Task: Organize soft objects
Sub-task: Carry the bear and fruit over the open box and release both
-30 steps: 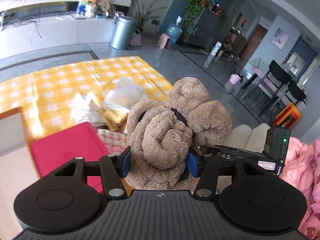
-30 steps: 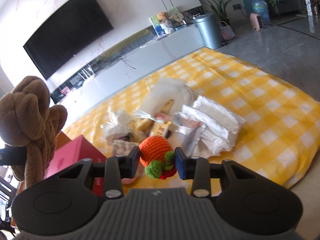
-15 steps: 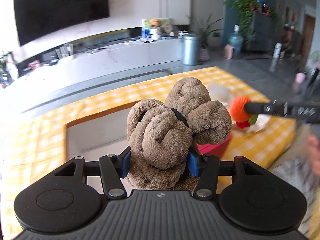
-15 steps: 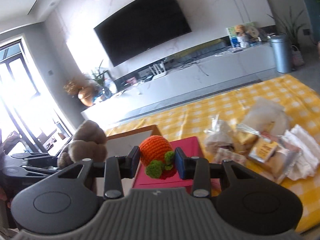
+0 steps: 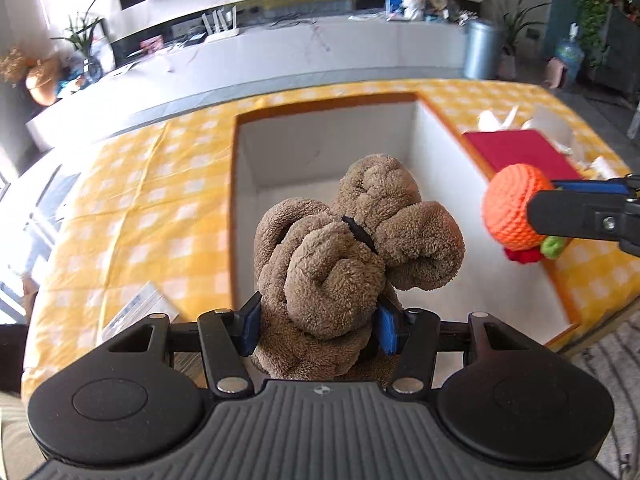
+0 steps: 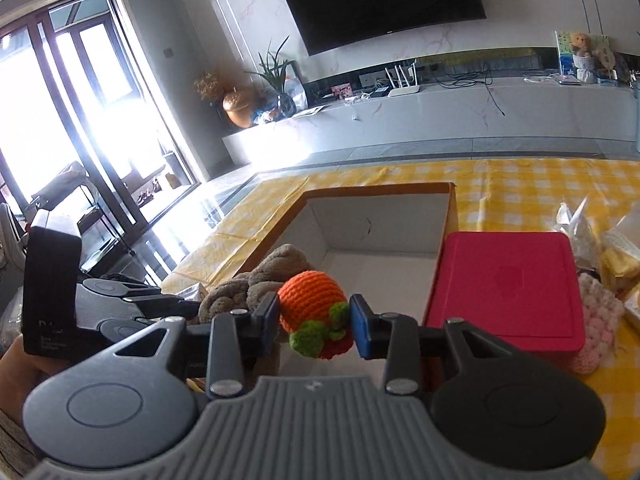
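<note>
Brown plush toy (image 5: 352,248), upright over the white box (image 5: 440,152), is pinched in the left claw (image 5: 318,326); right claw (image 6: 314,322) pinches the orange knitted toy (image 6: 310,304) beside it.

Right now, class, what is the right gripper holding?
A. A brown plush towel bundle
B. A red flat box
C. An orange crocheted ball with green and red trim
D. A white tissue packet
C: the right gripper pinches the orange crocheted ball between its blue pads, above the open white box.
</note>
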Tool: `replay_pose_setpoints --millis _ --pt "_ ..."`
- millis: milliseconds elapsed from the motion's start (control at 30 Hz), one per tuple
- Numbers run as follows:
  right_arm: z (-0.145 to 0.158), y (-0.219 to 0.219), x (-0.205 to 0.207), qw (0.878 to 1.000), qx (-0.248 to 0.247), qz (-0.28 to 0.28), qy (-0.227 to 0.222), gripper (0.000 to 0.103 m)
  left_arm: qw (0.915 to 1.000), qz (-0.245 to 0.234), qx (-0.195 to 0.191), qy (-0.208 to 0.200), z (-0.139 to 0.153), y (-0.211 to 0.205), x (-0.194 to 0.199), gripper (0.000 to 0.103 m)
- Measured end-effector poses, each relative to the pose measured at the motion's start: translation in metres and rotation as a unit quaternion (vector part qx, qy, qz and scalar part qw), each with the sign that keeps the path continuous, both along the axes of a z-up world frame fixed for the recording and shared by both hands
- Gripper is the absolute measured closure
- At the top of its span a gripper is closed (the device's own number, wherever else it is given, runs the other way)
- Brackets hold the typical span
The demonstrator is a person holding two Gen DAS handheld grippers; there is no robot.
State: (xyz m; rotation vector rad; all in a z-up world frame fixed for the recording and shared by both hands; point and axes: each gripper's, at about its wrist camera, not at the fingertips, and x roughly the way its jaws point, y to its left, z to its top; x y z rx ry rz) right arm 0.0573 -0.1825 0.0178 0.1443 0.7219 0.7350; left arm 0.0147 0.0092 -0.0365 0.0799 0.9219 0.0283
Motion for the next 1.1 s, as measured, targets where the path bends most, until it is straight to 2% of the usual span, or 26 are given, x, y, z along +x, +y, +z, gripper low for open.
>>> replay_pose_setpoints --millis 167,433,500,567,733,933,1100 --pt "-0.011 0.016 0.004 1.0 -0.026 0.008 0.011 0.065 0.9997 0.009 -0.017 0.016 0.001 0.006 -0.006 0.04" --pt "-0.017 0.025 0.008 0.999 -0.043 0.007 0.015 0.065 0.9995 -0.001 0.018 0.027 -0.005 -0.005 -0.011 0.04" --pt "-0.017 0.024 0.008 0.999 -0.045 0.006 0.015 0.065 0.9993 -0.002 0.027 0.027 -0.004 -0.008 -0.013 0.038" --pt "-0.018 0.023 0.009 0.999 -0.043 0.007 0.017 0.065 0.9989 -0.005 0.038 0.026 -0.001 -0.01 -0.016 0.03" --pt "-0.021 0.023 0.01 0.999 -0.042 0.005 0.021 0.065 0.9993 -0.009 0.035 0.003 0.011 -0.007 -0.03 0.027" --pt "-0.021 0.02 0.008 0.999 -0.045 0.001 0.021 0.065 0.9978 0.019 0.051 -0.039 0.039 0.005 -0.045 0.025" --pt "-0.022 0.023 0.005 0.998 -0.06 0.002 0.016 0.065 0.993 0.055 0.057 -0.088 0.06 0.008 -0.033 0.02"
